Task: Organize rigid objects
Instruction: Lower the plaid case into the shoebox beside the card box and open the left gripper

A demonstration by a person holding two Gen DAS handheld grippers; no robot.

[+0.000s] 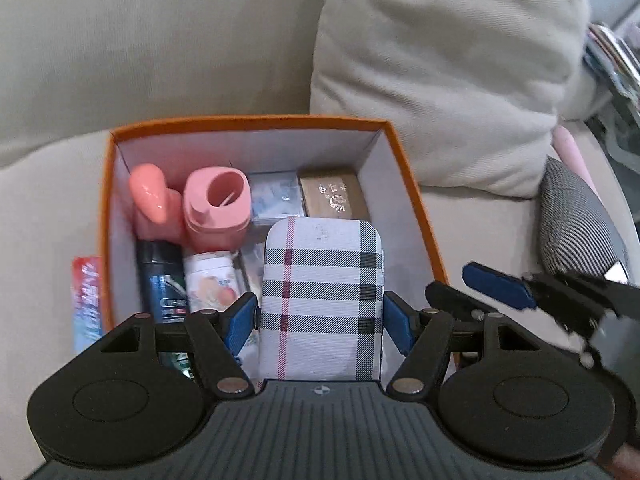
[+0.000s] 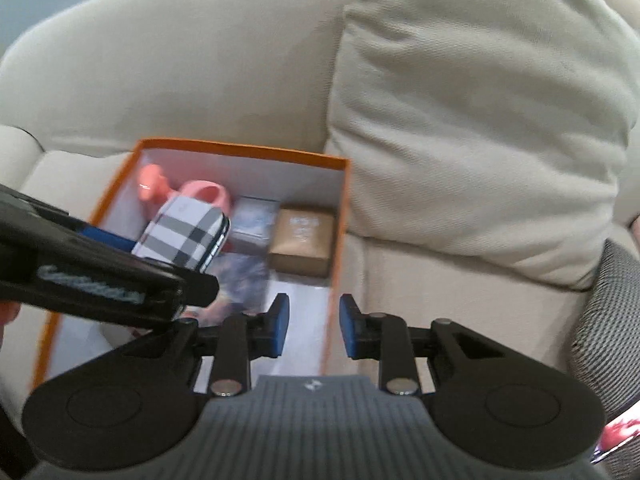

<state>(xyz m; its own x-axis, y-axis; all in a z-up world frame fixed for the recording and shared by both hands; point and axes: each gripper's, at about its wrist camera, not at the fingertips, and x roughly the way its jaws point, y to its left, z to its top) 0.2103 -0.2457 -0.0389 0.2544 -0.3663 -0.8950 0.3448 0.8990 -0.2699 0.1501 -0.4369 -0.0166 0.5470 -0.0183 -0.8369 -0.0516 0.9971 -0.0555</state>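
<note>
Two tools are working over an orange box (image 1: 420, 216) that is sitting on a beige sofa seat (image 1: 52, 200), against a loose cushion (image 1: 440, 68). The left tool (image 1: 320, 318) is clenching a plaid case (image 1: 322, 292) between its blue pads (image 1: 240, 322), one pad pressing on each long side, and the case is standing out forward from the tool, hanging above the middle of the box. Below and beyond the case, lying inside the box, are a pink bottle (image 1: 150, 196), a pink cap-like container (image 1: 218, 208), a dark deodorant can (image 1: 162, 280), a white packet (image 1: 212, 276), a pale blue box (image 1: 274, 198) and a brown box (image 1: 334, 196) in the far right corner. Outside the box's left wall a red and blue tube (image 1: 86, 304) is lying on the seat. The right tool (image 2: 314, 326) is hovering over the box's near right wall with its fingers parted and nothing between them, just beside the left tool.
</note>
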